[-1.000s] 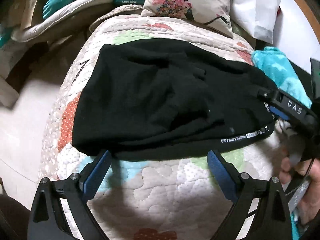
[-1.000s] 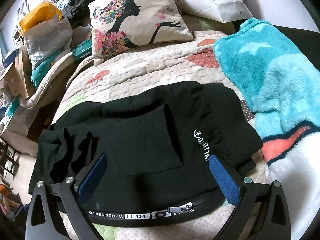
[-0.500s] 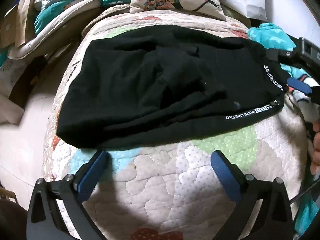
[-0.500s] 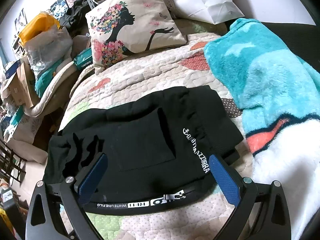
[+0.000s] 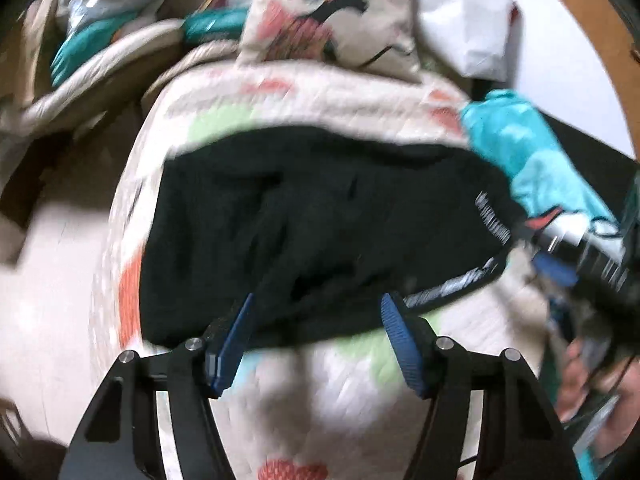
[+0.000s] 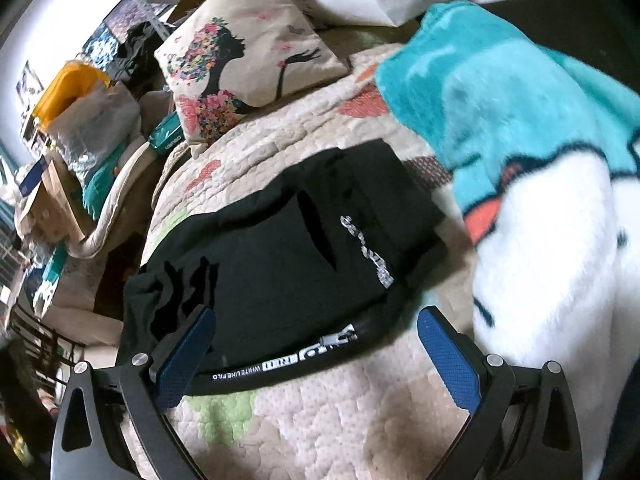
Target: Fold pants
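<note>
A quilt (image 6: 328, 412) is covering the bed, and the black pants (image 6: 280, 248) are lying folded in a flat bundle on its middle, waistband toward the cameras. A teal blanket (image 6: 500, 92) is sitting just right of the pants; a pillow (image 6: 248, 56) is resting beyond them. The left gripper (image 5: 316, 320) is hovering at the pants' near edge, jaws just narrowing, nothing between them. The right gripper (image 6: 316, 340) is hanging wide apart by the waistband, holding nothing.
</note>
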The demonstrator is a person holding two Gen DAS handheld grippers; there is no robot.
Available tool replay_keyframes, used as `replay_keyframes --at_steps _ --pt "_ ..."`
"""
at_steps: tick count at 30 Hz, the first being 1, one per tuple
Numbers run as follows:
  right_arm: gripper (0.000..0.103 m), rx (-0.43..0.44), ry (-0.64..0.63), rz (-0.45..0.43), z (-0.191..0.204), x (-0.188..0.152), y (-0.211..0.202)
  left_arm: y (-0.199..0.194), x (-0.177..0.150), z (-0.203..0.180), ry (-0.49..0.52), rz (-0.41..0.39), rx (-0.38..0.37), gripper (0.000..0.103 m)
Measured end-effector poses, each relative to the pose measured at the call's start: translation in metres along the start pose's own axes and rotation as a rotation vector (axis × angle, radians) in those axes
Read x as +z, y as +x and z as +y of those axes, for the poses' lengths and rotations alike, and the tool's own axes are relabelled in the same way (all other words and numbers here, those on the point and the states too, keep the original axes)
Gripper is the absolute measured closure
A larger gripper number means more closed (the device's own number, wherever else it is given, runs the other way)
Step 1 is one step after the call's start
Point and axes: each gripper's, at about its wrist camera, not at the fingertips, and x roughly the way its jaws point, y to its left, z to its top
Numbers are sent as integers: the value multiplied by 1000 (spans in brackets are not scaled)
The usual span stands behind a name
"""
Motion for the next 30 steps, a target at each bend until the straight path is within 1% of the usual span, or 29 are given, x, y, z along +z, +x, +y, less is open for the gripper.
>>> replay_keyframes --at_steps 3,7,11,13,15,17,22,24,25,27,30 --pt "2 5 27 -5 -4 0 -1 -1 40 -12 59 -23 -4 38" --pt "5 14 49 -16 -8 0 -3 16 84 -30 96 -8 -52 37" --pt "7 108 136 -32 -23 -4 -13 53 112 -63 155 47 -98 37" --pt "8 141 171 -10 -28 -7 -10 72 119 -81 203 73 -103 37" --pt "8 153 187 18 -29 -10 -4 92 126 -100 256 98 -107 37" --pt "9 121 183 32 -28 -11 3 112 133 -119 300 124 -128 37" --pt "9 18 198 12 -32 -1 24 143 148 -154 356 151 -211 37" --pt "9 -2 187 -7 -31 5 28 154 153 -165 364 169 -254 37" --pt "9 -16 161 -17 -28 8 31 161 156 -170 363 188 -274 37" --pt "9 -36 127 -27 -25 12 37 177 161 -178 356 225 -295 36" --pt "8 -62 100 -27 -24 16 49 197 165 -186 354 263 -297 35"
